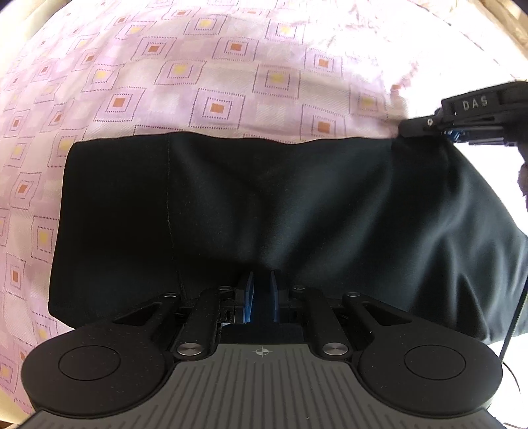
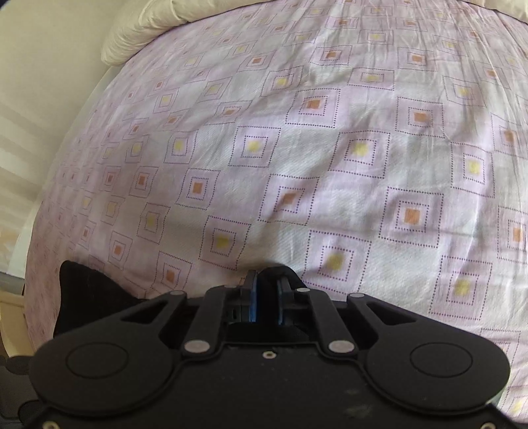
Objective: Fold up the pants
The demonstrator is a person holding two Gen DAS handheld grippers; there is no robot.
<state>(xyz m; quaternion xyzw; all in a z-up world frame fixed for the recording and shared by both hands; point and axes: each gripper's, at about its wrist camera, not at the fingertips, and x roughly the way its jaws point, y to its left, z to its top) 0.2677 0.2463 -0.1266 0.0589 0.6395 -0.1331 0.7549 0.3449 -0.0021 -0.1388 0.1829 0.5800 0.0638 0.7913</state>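
Spread on bedsheet [image 2: 330, 165], soft, limp, light pants [image 1: 264, 204] are pinched at edges by clenched left tongs [image 1: 262, 290] and right tongs [image 2: 267, 297]

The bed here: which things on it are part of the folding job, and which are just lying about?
Part of the job:
- black pants
- left gripper, pinching the pants' near edge
- right gripper, closed on their far corner

Just lying about:
- patterned bedsheet
- cream pillow at the bed's edge

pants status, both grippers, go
Left gripper shut on pants near edge. Right gripper shut on the far corner. Pants flat on bedsheet, right side bunched. Nothing in the way.
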